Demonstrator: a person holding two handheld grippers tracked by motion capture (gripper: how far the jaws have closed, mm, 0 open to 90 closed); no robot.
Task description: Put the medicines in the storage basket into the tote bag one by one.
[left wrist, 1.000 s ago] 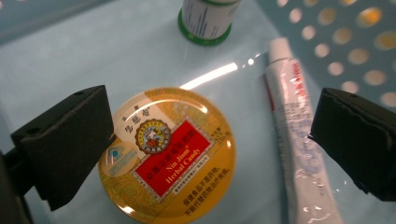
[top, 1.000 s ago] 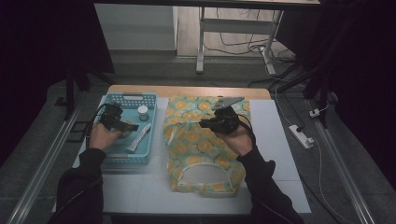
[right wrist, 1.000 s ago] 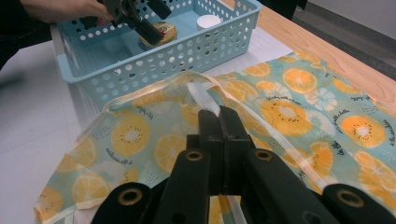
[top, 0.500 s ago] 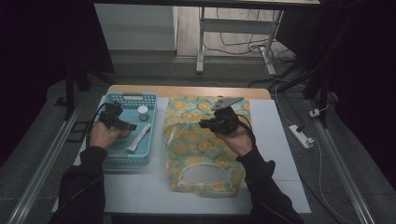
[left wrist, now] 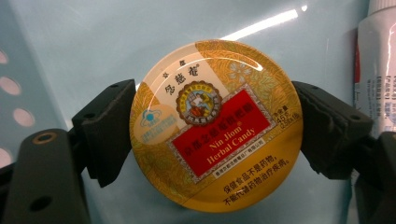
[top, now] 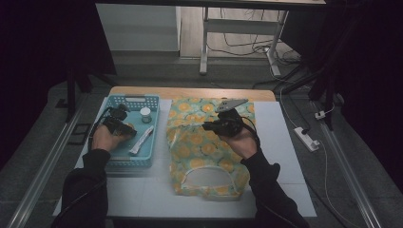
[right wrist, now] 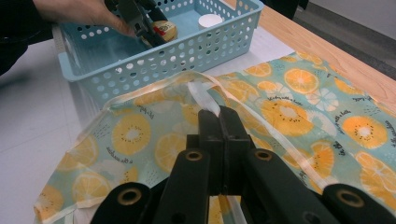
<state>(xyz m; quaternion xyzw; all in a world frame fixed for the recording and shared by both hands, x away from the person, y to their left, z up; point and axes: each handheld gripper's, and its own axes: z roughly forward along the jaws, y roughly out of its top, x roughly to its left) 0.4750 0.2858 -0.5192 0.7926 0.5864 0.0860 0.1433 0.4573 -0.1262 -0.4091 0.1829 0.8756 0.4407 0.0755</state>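
Note:
A round yellow and red herbal candy tin [left wrist: 215, 122] lies on the floor of a light blue perforated basket [top: 133, 98]. My left gripper [left wrist: 215, 130] has just been closing on it, and both pads now touch the tin's sides. In the high view the left gripper [top: 118, 124] is down in the basket. My right gripper [right wrist: 218, 112] is shut on a white strap [right wrist: 201, 95] at the edge of an orange-print bag [right wrist: 289, 112]. The bag [top: 204, 142] lies flat on the table, and the right gripper [top: 205, 126] lifts its left edge a little.
A white-capped jar [top: 145, 114] and a white tube [top: 141, 140] also lie in the basket; the tube [left wrist: 376, 70] is just right of the tin. The basket [right wrist: 154, 65] stands close beside the bag. A power strip [top: 306, 139] lies off the table's right edge.
The left hand has shifted slightly inside the basket. The right hand and the bag are where they were.

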